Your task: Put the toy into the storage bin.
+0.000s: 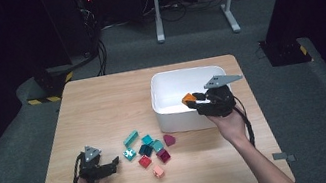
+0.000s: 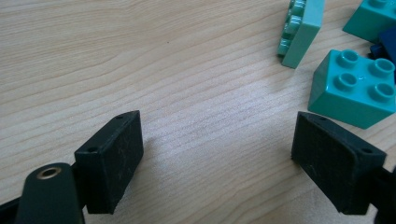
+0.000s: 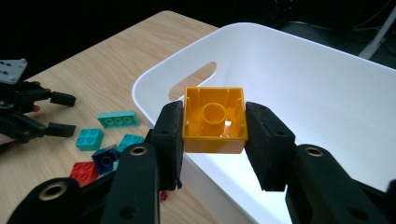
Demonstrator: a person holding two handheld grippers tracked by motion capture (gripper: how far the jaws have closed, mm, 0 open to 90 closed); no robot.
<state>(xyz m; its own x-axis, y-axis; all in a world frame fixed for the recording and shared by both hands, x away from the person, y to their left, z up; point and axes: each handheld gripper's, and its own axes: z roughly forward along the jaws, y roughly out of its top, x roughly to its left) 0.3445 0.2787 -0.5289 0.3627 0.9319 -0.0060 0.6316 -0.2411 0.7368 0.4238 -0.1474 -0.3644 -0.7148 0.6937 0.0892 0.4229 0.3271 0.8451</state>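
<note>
Dark room, grey carpet, a white metal stand at the back, and a light wooden desk (image 1: 103, 107) in the middle. On its right half, a white plastic bin (image 1: 169, 82) with a handle slot in the near end wall. Right claw (image 1: 193, 101) clenched on an orange building brick (image 1: 187, 99), held over the bin's near rim; in the right gripper view, the brick (image 3: 215, 119) pinched between both pads, hollow underside facing the camera, above the bin's edge (image 3: 154, 81). Left claw (image 1: 114, 163) resting low over the desk near the front left, released, jaws standing wide apart with bare wood between them in the left gripper view. Just to its right, a scatter of loose bricks in front of the bin: a long teal brick (image 1: 130, 138), a teal square brick (image 1: 130, 153) nearest the left claw, a dark blue brick (image 1: 145, 150), two red bricks (image 1: 145, 161), a pink brick (image 1: 159, 171) closest to the desk's front edge, and a dark red piece (image 1: 169, 140) just beside the bin wall. From the left gripper view, the teal square brick (image 2: 352, 88) lying just past the right pad, studs up.
</note>
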